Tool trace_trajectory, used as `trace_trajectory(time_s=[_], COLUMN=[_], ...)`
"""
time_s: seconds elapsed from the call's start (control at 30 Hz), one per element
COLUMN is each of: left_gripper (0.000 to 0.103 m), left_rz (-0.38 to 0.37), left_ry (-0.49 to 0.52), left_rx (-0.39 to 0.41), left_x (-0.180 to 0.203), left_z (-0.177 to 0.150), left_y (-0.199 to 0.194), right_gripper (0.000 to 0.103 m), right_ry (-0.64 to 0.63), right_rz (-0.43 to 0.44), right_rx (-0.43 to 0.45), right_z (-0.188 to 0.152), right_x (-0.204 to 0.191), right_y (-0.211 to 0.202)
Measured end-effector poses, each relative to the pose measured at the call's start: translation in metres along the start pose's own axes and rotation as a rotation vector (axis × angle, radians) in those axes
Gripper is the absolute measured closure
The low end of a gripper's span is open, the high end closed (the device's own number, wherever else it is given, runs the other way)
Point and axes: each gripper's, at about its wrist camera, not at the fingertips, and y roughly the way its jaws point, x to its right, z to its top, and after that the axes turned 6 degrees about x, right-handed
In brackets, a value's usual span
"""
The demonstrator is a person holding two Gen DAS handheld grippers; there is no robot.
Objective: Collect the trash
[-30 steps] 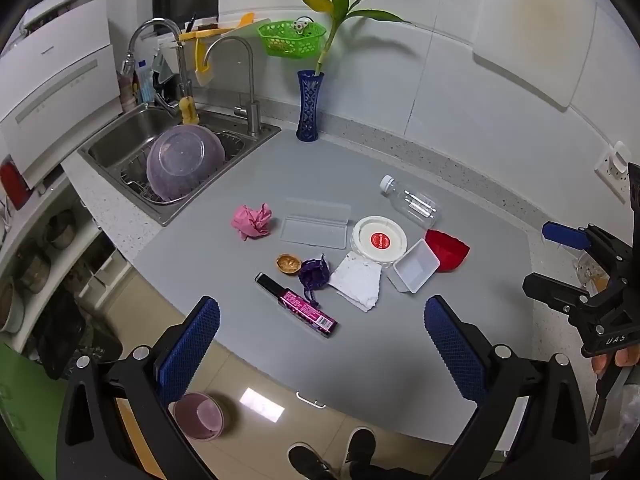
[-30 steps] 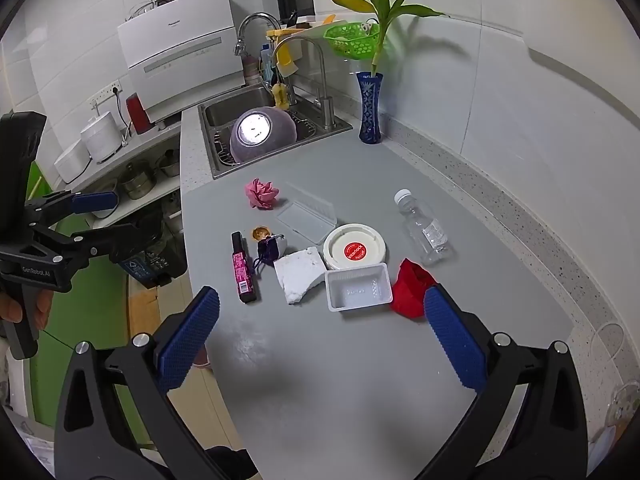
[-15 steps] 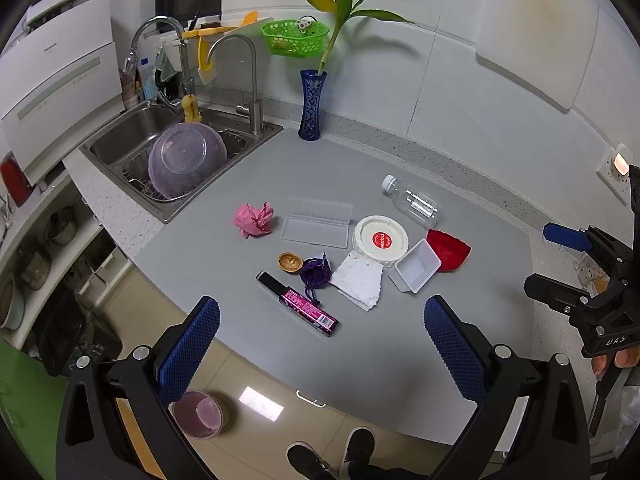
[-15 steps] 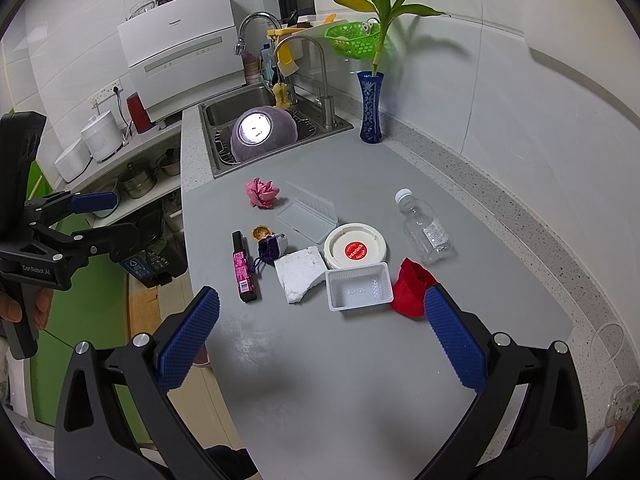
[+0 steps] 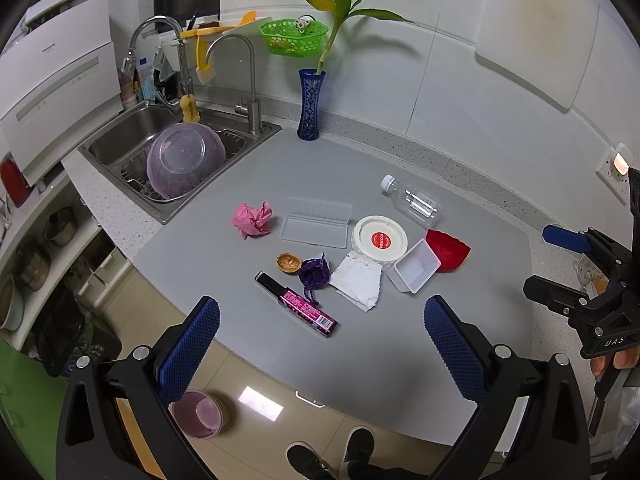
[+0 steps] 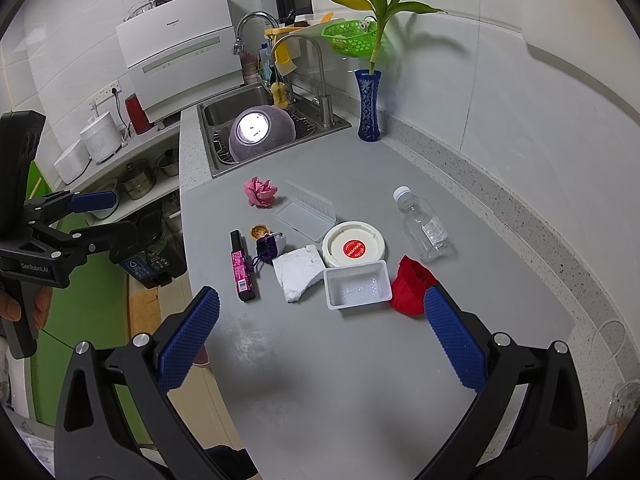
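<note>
Trash lies on the grey counter: a pink paper ball, a clear lid, a nut shell, a purple pouch, a magenta wrapper, a white foam piece, a round white lid, a white tray, a red cup and a clear bottle. My left gripper is open and empty above the counter's front edge. My right gripper is open and empty, held over the counter's right end.
A sink with an upturned purple bowl is at the back left. A blue vase with a plant stands by the wall. A pink bin sits on the floor below the counter.
Both grippers stay open. The left view has shifted very slightly; nothing on the counter has moved.
</note>
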Motion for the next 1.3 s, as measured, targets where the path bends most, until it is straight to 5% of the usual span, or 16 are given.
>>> trace_trajectory(time_s=[1.3], left_gripper=[0.005], left_rz=[-0.002], left_ry=[0.009], left_rx=[-0.007], left_x=[0.009], left_z=[0.009], left_y=[0.011], right_gripper=[0.003], right_ry=[0.003], right_rz=[0.005], right_rx=[-0.002], right_z=[-0.001], right_x=[0.006], right_y=[0.001])
